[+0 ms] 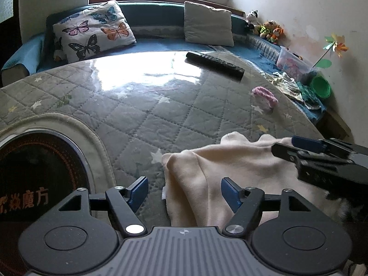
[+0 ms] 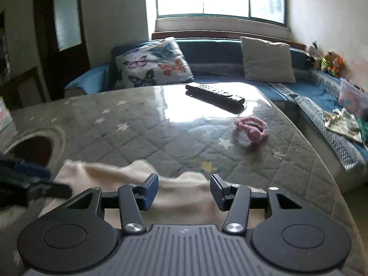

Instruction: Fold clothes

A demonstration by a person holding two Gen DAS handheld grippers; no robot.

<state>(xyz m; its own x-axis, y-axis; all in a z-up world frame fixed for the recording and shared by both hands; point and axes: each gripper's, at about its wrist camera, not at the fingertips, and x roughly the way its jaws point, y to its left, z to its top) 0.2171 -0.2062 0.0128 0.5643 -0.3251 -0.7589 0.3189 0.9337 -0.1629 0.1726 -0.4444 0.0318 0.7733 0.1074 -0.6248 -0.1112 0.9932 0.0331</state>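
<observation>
A cream-coloured garment [image 1: 207, 174] lies crumpled at the near edge of a quilted grey table [image 1: 142, 105]. My left gripper [image 1: 185, 194] is open just above the garment's left edge, its jaws wide apart and empty. My right gripper [image 2: 185, 189] is open over the garment's far edge [image 2: 179, 188] and holds nothing. The right gripper also shows in the left wrist view [image 1: 299, 149], reaching in from the right over the cloth. The left gripper shows blurred at the left of the right wrist view [image 2: 27, 181].
A black remote [image 1: 215, 65] and a pink hair band [image 1: 264, 95] lie on the far part of the table. A round heater opening [image 1: 39, 174] sits at the left. A blue sofa [image 1: 161, 43] with pillows, toys and a green bowl [image 1: 320, 87] lies beyond.
</observation>
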